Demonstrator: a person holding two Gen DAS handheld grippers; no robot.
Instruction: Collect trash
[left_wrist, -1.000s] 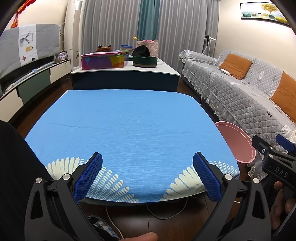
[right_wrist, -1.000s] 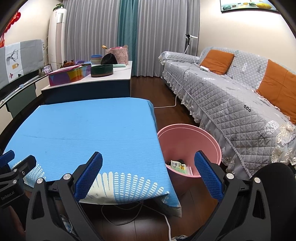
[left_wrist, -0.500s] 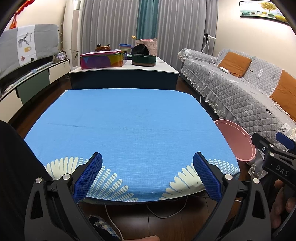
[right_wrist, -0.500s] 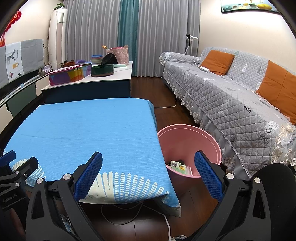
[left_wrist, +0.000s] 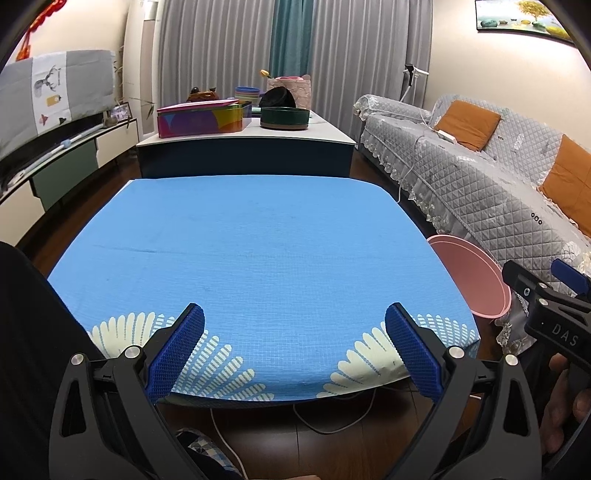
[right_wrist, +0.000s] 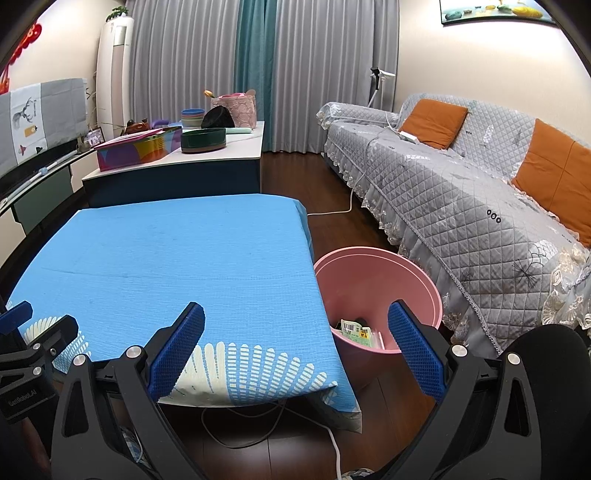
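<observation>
A pink trash bin (right_wrist: 380, 280) stands on the floor right of the blue-clothed table (right_wrist: 177, 254); it also shows in the left wrist view (left_wrist: 469, 273). Packaging trash (right_wrist: 356, 330) lies at its bottom. My left gripper (left_wrist: 295, 347) is open and empty over the table's (left_wrist: 258, 251) near edge. My right gripper (right_wrist: 295, 347) is open and empty over the table's near right corner, its right finger in front of the bin. No trash shows on the cloth.
A grey quilted sofa (right_wrist: 461, 184) with orange cushions runs along the right. A low cabinet (left_wrist: 243, 147) behind the table bears a colourful box (left_wrist: 201, 118), a green bowl (left_wrist: 284, 118) and other items. Cables (right_wrist: 332, 435) lie on the floor under the table.
Both grippers have drifted slightly; the views are nearly the same. Both stay open and empty.
</observation>
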